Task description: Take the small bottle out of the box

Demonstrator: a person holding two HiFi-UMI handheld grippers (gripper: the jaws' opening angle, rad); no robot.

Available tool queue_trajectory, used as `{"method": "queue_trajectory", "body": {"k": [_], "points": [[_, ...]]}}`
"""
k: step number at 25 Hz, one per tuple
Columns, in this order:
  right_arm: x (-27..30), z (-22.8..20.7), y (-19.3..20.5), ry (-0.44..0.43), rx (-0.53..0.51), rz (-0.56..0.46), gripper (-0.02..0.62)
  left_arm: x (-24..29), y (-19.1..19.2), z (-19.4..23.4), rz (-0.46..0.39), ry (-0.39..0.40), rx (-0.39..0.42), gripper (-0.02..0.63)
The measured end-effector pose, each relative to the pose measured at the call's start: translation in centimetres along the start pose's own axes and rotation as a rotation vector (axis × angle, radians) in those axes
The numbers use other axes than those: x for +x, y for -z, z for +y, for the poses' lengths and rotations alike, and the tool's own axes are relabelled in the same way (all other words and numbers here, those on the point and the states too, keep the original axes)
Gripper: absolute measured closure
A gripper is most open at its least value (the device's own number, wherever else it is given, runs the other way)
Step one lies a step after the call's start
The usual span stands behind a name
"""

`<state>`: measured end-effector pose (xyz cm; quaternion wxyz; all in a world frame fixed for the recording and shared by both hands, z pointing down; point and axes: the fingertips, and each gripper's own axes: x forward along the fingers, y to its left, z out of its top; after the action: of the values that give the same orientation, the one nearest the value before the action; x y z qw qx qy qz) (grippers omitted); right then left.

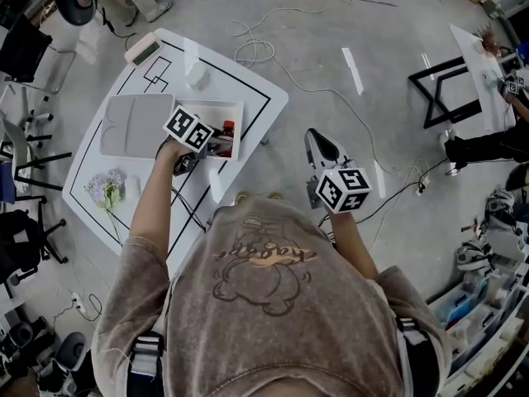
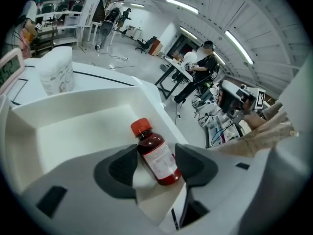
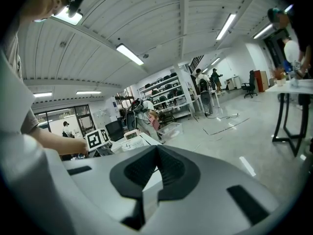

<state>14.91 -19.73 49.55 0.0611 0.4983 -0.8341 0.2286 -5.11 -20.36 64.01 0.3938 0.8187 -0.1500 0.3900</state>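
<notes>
Here, in the head view, the left arm reaches forward over the white table [image 1: 263, 89], holding the left hand-held gripper [image 1: 213, 145] at the open white box [image 1: 238, 111]. The right arm is bent beside the body, with the right hand-held gripper [image 1: 316, 139] held over the floor, well apart from the table.

In the left gripper view, the small bottle [image 2: 157, 156] lies tilted inside the box, red cap away from the camera. The jaws are closed against its sides.

In the right gripper view, the jaws are pressed together with nothing between them.
</notes>
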Motion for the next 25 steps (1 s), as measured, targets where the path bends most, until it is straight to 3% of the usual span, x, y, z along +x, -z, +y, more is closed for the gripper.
{"method": "queue_trajectory", "body": {"k": [14,19,25], "points": [[-0.8,-0.8,0.1,0.044,0.005,0.002,0.6,1.0,0.5,0.2,0.063,0.116,-0.096,0.362],[-1.0,-0.8,0.0,0.047,0.006,0.0,0.6,1.0,0.2,0.3,0.061,0.101,-0.107,0.367],[-1.2,-0.5,0.3,0.042,0.003,0.0,0.6,0.2,-0.1,0.4,0.042,0.018,-0.071,0.379]]}}
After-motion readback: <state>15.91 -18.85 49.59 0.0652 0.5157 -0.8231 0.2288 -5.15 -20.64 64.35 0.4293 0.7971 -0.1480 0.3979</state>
